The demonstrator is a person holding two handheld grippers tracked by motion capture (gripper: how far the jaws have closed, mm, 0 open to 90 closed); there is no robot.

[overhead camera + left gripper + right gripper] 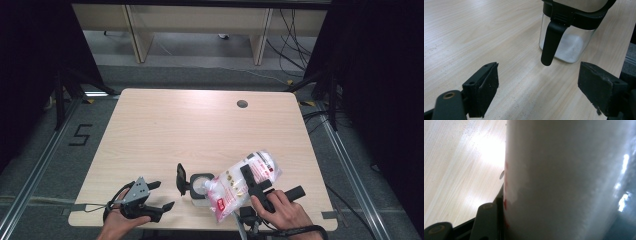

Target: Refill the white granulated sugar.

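A clear plastic bag of white powder (235, 186) with red print hangs tilted at the table's front edge. Its lower corner is over a small glass jar (201, 189). My right gripper (248, 176) is shut on the bag's middle. In the right gripper view the bag (569, 180) presses against one black finger (487, 220); the other finger is hidden. The jar (570, 45) has a little white powder in it and its black lid (181, 179) is flipped open to the left. My left gripper (164, 195) stands open left of the jar, with nothing between its fingers (486, 85).
The light wooden table (200, 125) has a round cable hole (242, 104) at the back right. The jar and both hands sit close to the front edge. Grey floor, rails and cables surround the table, and desks stand behind it.
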